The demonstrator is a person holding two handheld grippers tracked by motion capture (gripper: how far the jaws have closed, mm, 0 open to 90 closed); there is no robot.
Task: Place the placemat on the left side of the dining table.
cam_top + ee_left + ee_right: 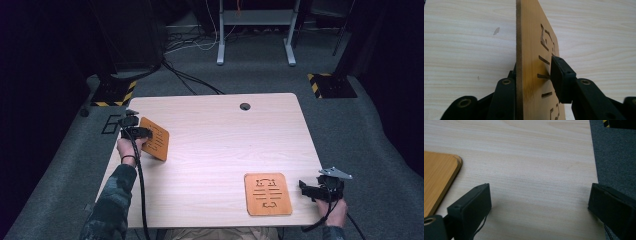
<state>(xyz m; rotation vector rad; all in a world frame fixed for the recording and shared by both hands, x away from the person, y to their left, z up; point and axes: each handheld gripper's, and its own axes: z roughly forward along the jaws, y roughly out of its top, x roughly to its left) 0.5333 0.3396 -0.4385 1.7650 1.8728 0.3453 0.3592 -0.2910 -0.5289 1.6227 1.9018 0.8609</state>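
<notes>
Pale wood-grain table (210, 150) took up most of the scene, sitting on grey carpet (360, 130) with a round cable hole (245, 106) near its far edge. Past it stood a metal frame on two feet (255, 30) with loose cables on the floor, plus yellow-and-black striped plates (330, 85) off both far corners.

Two orange-brown boards with cut-out slots were on the go. One board (268, 194) lay flat near the front right corner of the table, and its rounded corner peeked in at the left of the right gripper view. The other board (156, 138) was over at the left edge, tipped up at an angle by the left gripper (135, 131). In the left gripper view that board stood edge-on between the fingers (560, 75): one side sat against it, while the pad on the slotted face looked to be just off it or barely touching, hard to call. So a loose hold at best, not a firm pinch.

Right gripper (320, 190) hung just off the table's right edge, beside the flat board but not touching it. Its fingers (471, 205) were spread wide with nothing but bare table between them.
</notes>
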